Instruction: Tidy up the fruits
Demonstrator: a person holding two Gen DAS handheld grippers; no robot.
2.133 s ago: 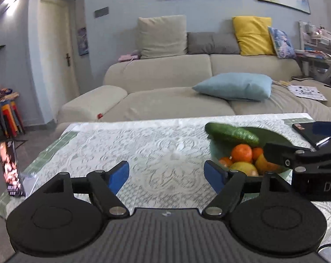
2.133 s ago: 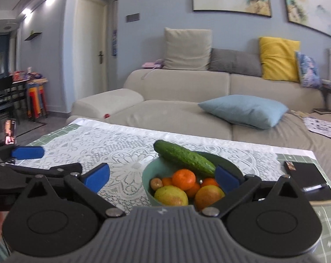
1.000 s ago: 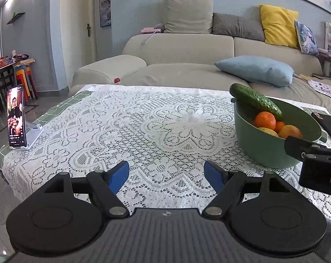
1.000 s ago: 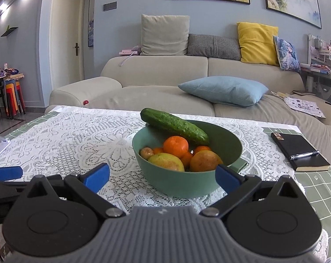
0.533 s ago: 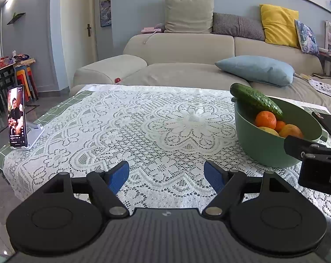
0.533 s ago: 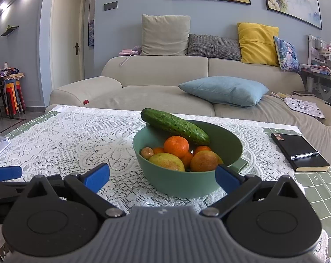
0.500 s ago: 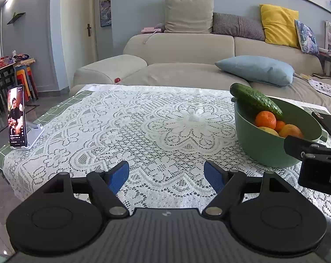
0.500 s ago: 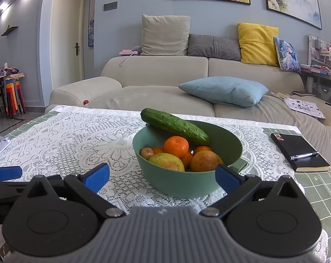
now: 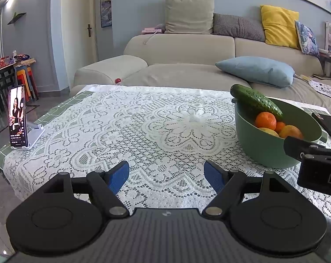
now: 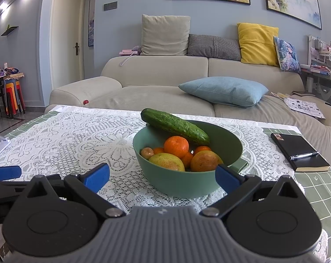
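Observation:
A green bowl (image 10: 180, 182) stands on the lace-covered table (image 10: 82, 140), just ahead of my right gripper (image 10: 162, 176), which is open and empty. In the bowl lie a cucumber (image 10: 174, 126) across the far rim, a tangerine (image 10: 176, 146), two yellow-orange fruits (image 10: 166, 161) and a small brown fruit (image 10: 147, 152). In the left wrist view the bowl (image 9: 262, 146) and cucumber (image 9: 255, 100) are at the right. My left gripper (image 9: 166, 175) is open and empty over the lace near the table's front edge.
A phone on a stand (image 9: 17, 117) is at the table's left edge. A black notebook with a pen (image 10: 299, 151) lies right of the bowl. A sofa with cushions (image 10: 222, 89) is behind the table. The right gripper's finger (image 9: 305, 149) shows in the left wrist view.
Both grippers dropped lower toward the table about two seconds ago. Over the last second nothing has visibly moved.

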